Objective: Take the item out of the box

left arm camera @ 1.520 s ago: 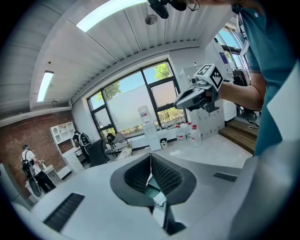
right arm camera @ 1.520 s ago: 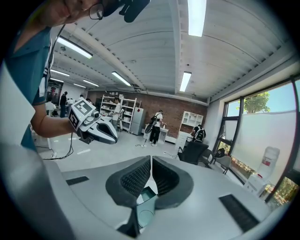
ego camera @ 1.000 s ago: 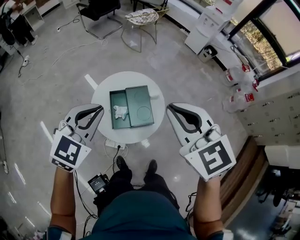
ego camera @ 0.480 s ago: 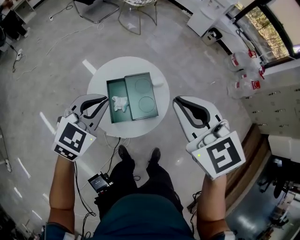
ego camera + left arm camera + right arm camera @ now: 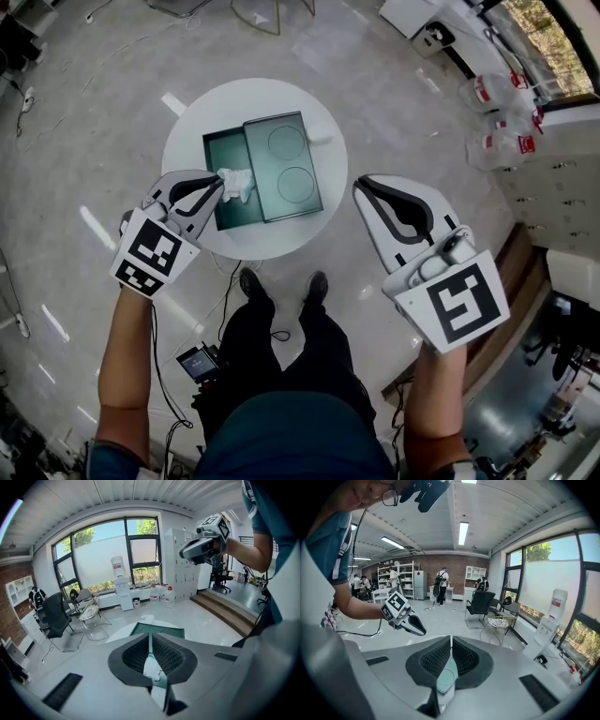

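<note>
Head view gives the layout: a round white surface [image 5: 183, 131] carries a green box [image 5: 221, 157] lying open, its lid [image 5: 286, 164] set alongside on the right with two rings pressed into it. The item [image 5: 237, 183], a small crumpled white lump, lies inside the box against the wall next to the lid, toward the person's end.

As for progress, I judge the task barely begun. The box is already open, but the item is not yet lifted out and nothing is gripped. What is left is the whole pick: opening the tongs, closing on the item, and raising it clear of the box.

Left tongs [image 5: 214, 187] are clenched with nothing between them; the left gripper view shows the pads meeting, with the white item only seen past them in the box below. Their tips sit at the item's left edge in the head view, though I cannot tell whether they touch it. Right tongs [image 5: 362, 184] are clenched and empty too, hanging off the surface's right rim, well apart from the item.

Compared with a second ago, both tongs have come down and forward. The left tips, then short of the surface's near left edge, now reach over the box to the item. The right tips have closed on the rim. Box, lid and item lie as they did.
</note>
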A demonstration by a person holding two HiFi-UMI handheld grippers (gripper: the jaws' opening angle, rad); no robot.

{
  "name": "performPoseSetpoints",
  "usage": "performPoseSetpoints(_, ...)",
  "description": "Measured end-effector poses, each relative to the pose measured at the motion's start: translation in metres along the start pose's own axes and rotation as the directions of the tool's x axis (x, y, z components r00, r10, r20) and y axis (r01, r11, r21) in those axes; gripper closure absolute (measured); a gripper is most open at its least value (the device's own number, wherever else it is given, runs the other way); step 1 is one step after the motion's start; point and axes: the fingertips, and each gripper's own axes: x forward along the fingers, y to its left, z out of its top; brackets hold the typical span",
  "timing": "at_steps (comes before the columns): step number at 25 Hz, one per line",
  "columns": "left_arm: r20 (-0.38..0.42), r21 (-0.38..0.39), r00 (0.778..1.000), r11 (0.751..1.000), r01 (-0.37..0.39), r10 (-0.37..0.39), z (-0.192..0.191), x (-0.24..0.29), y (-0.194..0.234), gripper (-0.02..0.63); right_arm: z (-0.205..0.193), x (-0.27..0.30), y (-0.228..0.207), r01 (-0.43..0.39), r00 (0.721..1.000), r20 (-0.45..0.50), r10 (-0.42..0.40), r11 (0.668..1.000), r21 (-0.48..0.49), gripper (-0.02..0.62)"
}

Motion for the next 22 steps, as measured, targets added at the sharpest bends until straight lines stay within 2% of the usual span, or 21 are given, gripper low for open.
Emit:
performPoseSetpoints(6, -0.065, -0.008, 0.997, 0.999, 0.040, -0.041, -0.048, 0.056, -0.012, 0.583, -0.056, 0.016, -0.005, -0.005, 0.999, -0.031, 0.006, 0.999, 0.035, 0.555)
performPoseSetpoints(11, -0.130, -0.013, 0.990, 0.998, 0.061, -0.062, -0.077, 0.106, -0.014, 0.580, -0.099, 0.026, -0.026, -0.002, 0.998, -0.065, 0.007, 0.998, 0.065, 0.555)
performPoseSetpoints(17, -0.223, 0.010, 0.971, 0.995, 0.095, -0.090, -0.120, 0.147, -0.023, 0.510, -0.135, 0.036, -0.033, 0.001, 0.996, -0.086, 0.007, 0.996, 0.088, 0.555)
performPoseSetpoints(22, -0.325, 0.070, 0.939, 0.987, 0.143, -0.113, -0.159, 0.177, -0.031, 0.436, -0.164, 0.047, -0.032, 0.004, 0.994, -0.113, 0.009, 0.994, 0.113, 0.555)
